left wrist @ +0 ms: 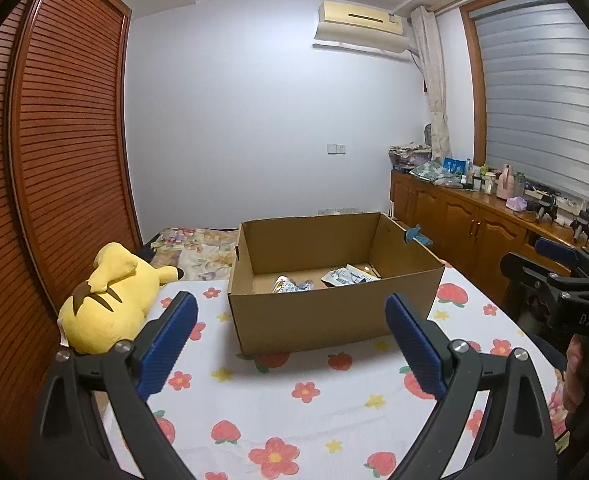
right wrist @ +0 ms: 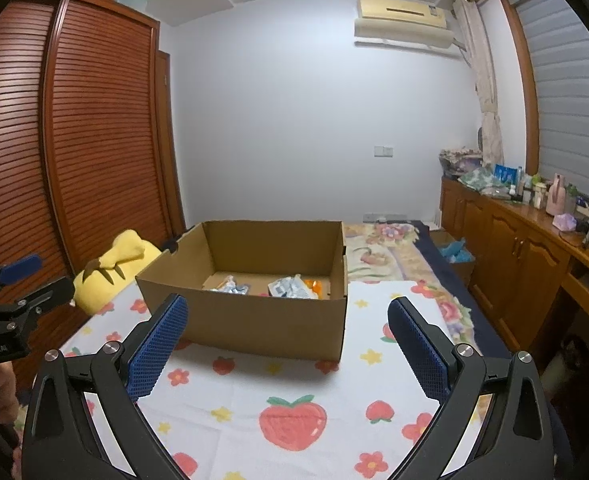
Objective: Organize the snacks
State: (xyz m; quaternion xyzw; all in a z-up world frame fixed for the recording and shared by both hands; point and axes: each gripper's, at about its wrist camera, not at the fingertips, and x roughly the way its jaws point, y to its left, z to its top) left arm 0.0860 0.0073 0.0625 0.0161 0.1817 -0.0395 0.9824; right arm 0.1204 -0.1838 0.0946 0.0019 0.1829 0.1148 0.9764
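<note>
Left wrist view

- Cardboard box (left wrist: 330,312): open-topped, on the strawberry-and-flower cloth (left wrist: 278,396), ahead of the tongs.
- Snack packets (left wrist: 348,276): silver-and-white wrappers on the box floor, a second cluster (left wrist: 290,284) just beside them.
- Left tongs (left wrist: 290,340): blue-padded jaws standing wide, nothing between them, held above the cloth short of the box.
- Right tongs (left wrist: 554,264): black frame at the right edge, one blue pad showing; a person's hand (left wrist: 578,376) on the grip below.
- Yellow plush toy (left wrist: 106,300): lying on the cloth's left edge, against the slatted wooden wardrobe (left wrist: 62,152).
- Room: plain white wall with air conditioner (left wrist: 360,20) high up, blinds at right, wooden sideboard (left wrist: 466,224) crowded with bottles and small goods.

Right wrist view

- Cardboard box (right wrist: 250,320): same box, front wall facing, well onto the cloth (right wrist: 294,420).
- Snack packets (right wrist: 290,288): pale wrappers inside with an orange one (right wrist: 314,285) touching them; another pale packet (right wrist: 232,286) further left.
- Right tongs (right wrist: 288,344): jaws spread wide and empty, short of the box.
- Left tongs (right wrist: 18,272): at the left edge; jaw spread not readable from this angle.
- Floral bedding (right wrist: 390,252): beyond the cloth, to the right of the box.
- Yellow plush toy (right wrist: 110,268): left of the box, beside the wardrobe (right wrist: 94,140).
</note>
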